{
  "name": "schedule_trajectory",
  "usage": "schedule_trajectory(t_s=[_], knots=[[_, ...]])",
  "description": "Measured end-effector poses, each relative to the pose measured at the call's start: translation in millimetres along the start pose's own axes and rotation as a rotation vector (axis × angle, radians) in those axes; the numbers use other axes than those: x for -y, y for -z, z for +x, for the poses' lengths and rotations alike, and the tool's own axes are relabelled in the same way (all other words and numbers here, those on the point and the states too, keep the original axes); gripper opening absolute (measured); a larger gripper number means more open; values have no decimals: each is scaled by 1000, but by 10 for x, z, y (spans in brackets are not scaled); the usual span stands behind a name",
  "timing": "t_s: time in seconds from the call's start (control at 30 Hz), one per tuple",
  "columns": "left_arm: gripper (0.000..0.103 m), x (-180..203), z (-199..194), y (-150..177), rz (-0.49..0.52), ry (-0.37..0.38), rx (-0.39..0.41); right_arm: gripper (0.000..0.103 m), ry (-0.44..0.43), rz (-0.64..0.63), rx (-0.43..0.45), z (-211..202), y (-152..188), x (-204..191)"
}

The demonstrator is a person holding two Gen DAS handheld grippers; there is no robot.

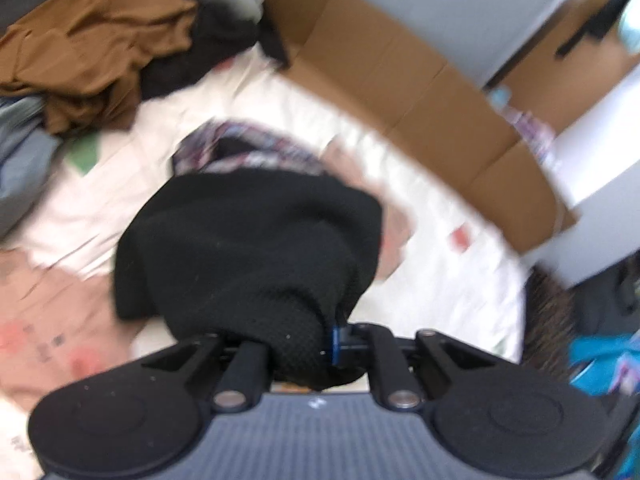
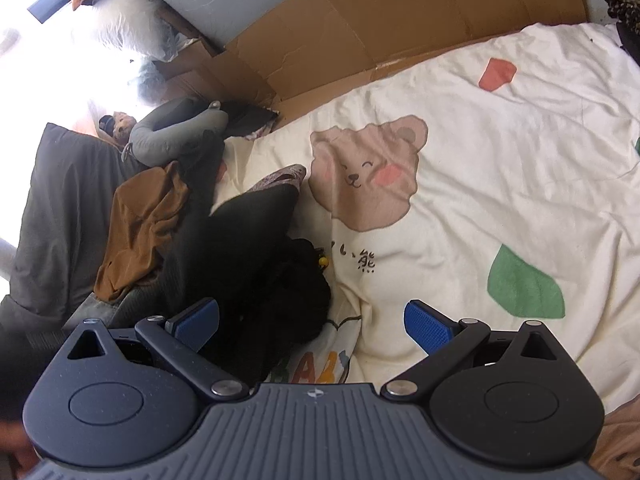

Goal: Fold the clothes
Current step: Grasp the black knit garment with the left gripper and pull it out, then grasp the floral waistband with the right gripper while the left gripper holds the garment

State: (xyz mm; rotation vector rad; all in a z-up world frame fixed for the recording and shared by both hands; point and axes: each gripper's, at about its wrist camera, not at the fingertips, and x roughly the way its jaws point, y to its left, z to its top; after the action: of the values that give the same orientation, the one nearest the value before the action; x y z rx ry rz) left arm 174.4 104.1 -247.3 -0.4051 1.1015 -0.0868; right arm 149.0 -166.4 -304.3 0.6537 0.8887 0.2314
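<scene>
Bed [image 2: 500,184] with bear-print cover ahead of both tools. Black knit [image 1: 248,256] bunched straight ahead of the left tool [image 1: 298,350], pinched between its jaws. Right tool [image 2: 312,320] wide apart, empty; black clothes [image 2: 256,264] just left of it.

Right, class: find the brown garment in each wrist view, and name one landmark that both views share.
Left wrist view: brown garment crumpled at upper left.
Right wrist view: brown garment at centre left, beside dark clothes.
Shared landmark: the flattened cardboard along the bed's far edge.
</scene>
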Motion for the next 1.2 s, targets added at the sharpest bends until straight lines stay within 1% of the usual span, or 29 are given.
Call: schedule_trajectory(t_s=[0.07, 0.13, 0.17, 0.27, 0.43, 0.53, 0.57, 0.63, 0.73, 0.77, 0.9, 1.03, 1.2], knots=[[22, -68, 51, 99, 4, -53, -76, 101, -1, -2, -6, 14, 14, -9], [26, -123, 47, 161, -4, -81, -133, 101, 0, -1, -10, 22, 24, -10], [29, -127, 23, 182, 4, -87, -150, 101, 2, 1, -10, 25, 27, -3], [36, -100, -71, 227, 63, -94, -169, 101, 5, 10, -12, 32, 26, 15], [39, -18, -179, 182, 106, -85, -184, 101, 0, 14, -11, 41, 13, 22], [40, 9, -229, 166, 128, -91, -180, 100, -3, 14, -9, 56, -5, 21], [40, 5, -241, 150, 131, -95, -177, 97, -5, 13, -11, 66, -12, 22], [40, -32, -270, 91, 96, -91, -175, 88, -14, 18, -14, 92, -30, 28], [40, -94, -301, 2, 14, -72, -196, 87, -38, 38, -9, 132, -65, 41], [40, -105, -309, -25, 5, -77, -195, 87, -48, 42, -7, 155, -75, 41], [40, -131, -369, -160, 18, -100, -146, 87, -78, 52, -6, 285, -97, 36], [40, -160, -360, -303, 49, -137, -103, 83, -87, 34, -18, 475, -125, 21], [40, -295, -208, -491, 25, -180, -55, 78, -126, 41, -22, 645, -166, 15]])
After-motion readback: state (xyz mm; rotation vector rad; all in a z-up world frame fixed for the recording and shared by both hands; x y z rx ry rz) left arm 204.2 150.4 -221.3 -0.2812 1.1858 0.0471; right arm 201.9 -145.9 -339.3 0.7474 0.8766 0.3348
